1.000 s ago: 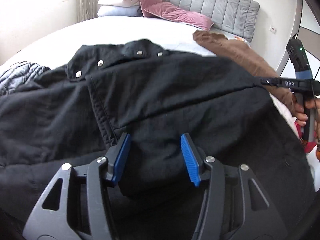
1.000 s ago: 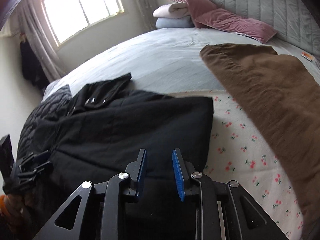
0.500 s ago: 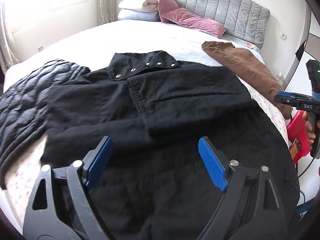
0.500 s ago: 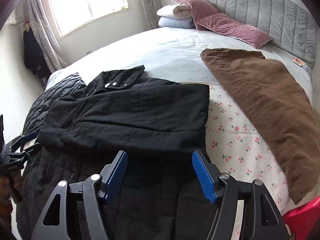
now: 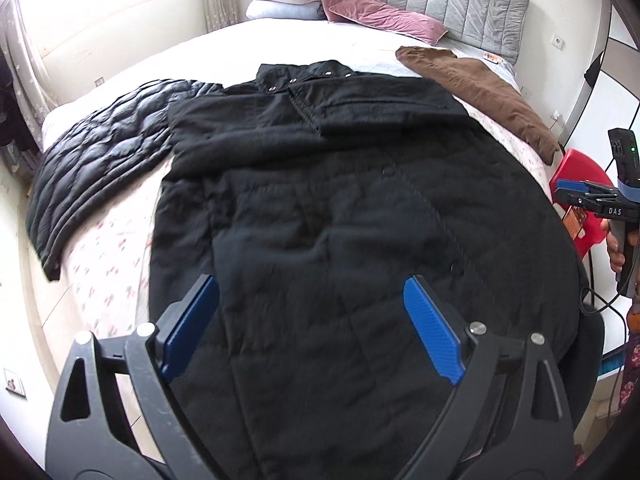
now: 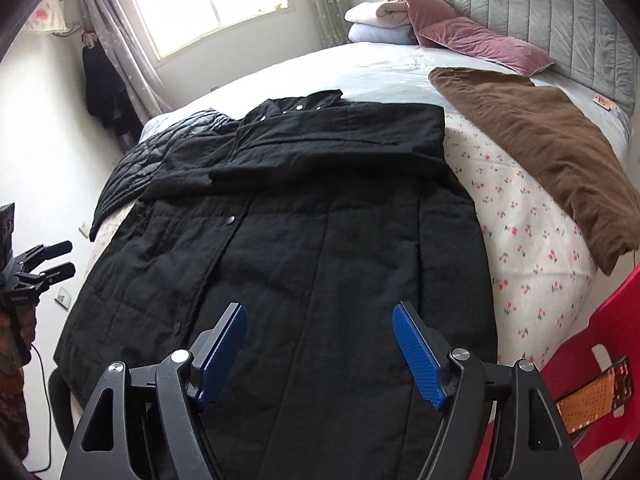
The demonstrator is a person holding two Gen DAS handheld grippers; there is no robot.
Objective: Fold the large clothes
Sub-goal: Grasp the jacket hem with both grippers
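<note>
A long black quilted coat [image 5: 320,208] lies flat on the bed, collar toward the headboard, both sleeves folded across the chest; it also shows in the right wrist view [image 6: 288,232]. My left gripper [image 5: 312,328] is open and empty, held above the coat's hem. My right gripper [image 6: 320,352] is open and empty, above the hem on the other side. Each gripper shows at the edge of the other's view: the right one [image 5: 580,196], the left one [image 6: 44,260].
A black puffer jacket [image 5: 96,168] lies left of the coat. A brown garment [image 6: 540,148] lies on the right of the bed [image 6: 528,256]. Pillows [image 6: 460,28] and a grey headboard at the back. A red plastic chair [image 6: 592,360] stands at the bed's near right corner.
Both grippers let go of the coat's sleeves, opened wide and pulled back from the chest to above the hem. The sleeves now lie folded across the coat.
</note>
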